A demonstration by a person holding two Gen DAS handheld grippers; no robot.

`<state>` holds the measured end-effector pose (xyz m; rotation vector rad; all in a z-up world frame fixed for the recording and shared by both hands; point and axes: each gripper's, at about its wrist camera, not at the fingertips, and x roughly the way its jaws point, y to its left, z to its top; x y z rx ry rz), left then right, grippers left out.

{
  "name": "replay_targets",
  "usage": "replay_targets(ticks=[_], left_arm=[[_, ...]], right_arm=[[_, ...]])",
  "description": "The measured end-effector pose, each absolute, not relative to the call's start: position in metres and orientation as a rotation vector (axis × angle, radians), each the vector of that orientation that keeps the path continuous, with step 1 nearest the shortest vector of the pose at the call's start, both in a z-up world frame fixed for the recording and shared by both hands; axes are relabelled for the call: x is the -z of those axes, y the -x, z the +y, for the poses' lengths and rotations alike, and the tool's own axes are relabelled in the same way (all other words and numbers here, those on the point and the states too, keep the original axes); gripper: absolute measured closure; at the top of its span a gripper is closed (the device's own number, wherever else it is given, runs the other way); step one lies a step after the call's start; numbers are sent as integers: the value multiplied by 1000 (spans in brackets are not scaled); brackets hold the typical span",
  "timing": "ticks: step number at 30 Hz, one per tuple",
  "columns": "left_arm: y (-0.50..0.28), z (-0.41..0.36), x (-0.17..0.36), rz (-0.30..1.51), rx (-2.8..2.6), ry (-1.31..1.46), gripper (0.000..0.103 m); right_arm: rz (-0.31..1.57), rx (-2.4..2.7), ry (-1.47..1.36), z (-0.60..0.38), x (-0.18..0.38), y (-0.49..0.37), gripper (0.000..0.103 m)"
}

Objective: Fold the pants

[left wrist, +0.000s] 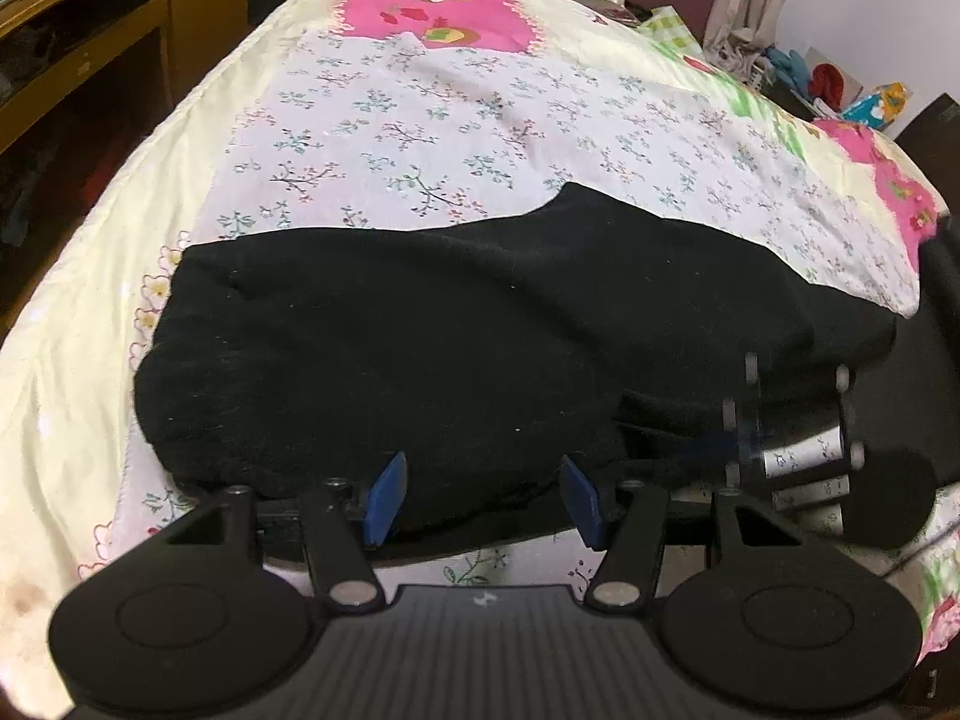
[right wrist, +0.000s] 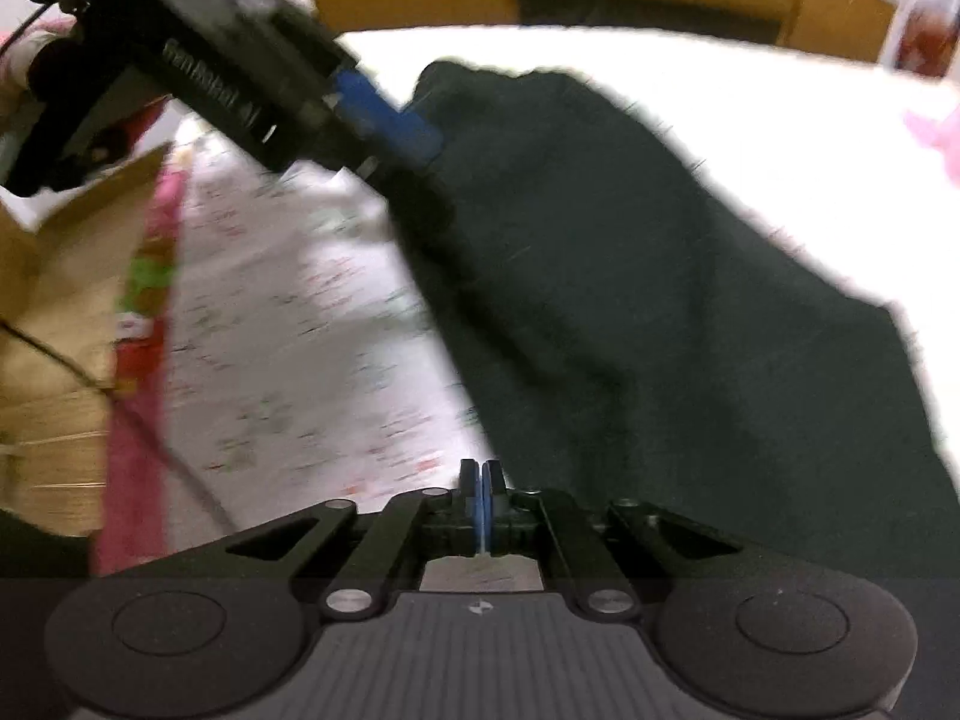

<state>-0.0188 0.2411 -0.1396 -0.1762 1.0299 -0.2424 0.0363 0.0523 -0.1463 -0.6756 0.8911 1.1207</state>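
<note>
Floral bedspread (left wrist: 420, 120); black pants (left wrist: 420, 330) right end cut off.

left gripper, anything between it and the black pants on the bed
Nothing visible. The left gripper has its jaws apart right at the near edge of the black pants, with only pants fabric between the blue pads.

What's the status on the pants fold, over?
Left gripper open, straddling black pants' near edge. Right gripper shut, apparently empty. Pants bunched on floral quilt. Nothing blocking.
</note>
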Motion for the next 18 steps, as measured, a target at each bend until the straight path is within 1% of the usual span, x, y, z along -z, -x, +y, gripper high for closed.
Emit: replay_targets(ticks=[2, 4, 6, 8, 9, 10, 11, 12, 13, 14, 15, 16, 17, 18], left_arm=[[18, 239, 140, 1032, 250, 175, 39], [17, 236, 138, 1030, 262, 172, 39], [16, 234, 138, 1028, 272, 170, 39], [16, 233, 138, 1030, 275, 168, 39], [15, 232, 139, 1031, 277, 163, 39], [15, 233, 139, 1032, 278, 163, 39], [15, 232, 139, 1032, 278, 164, 39], [15, 232, 139, 1033, 281, 162, 39], [16, 232, 138, 1033, 283, 159, 39], [17, 232, 138, 1033, 285, 157, 39], [17, 233, 139, 1036, 287, 157, 39], [17, 233, 140, 1038, 287, 158, 39], [16, 233, 140, 1040, 286, 159, 39], [15, 233, 140, 1039, 286, 160, 39]], right_arm=[[831, -1071, 746, 53, 147, -44, 88], [857, -1075, 782, 55, 154, -49, 80], [893, -1098, 762, 56, 159, -51, 80], [888, -1097, 785, 60, 168, -47, 78], [888, -1094, 794, 61, 170, -47, 80], [893, -1080, 783, 64, 173, -50, 85], [899, -1057, 767, 66, 175, -55, 94], [896, -1039, 770, 67, 176, -58, 98], [882, -1031, 783, 66, 174, -56, 101], [857, -1027, 802, 66, 171, -55, 101], [836, -1030, 814, 66, 168, -52, 98], [813, -1039, 817, 64, 165, -48, 93], [802, -1052, 817, 61, 162, -45, 83], [799, -1068, 819, 60, 161, -42, 78]])
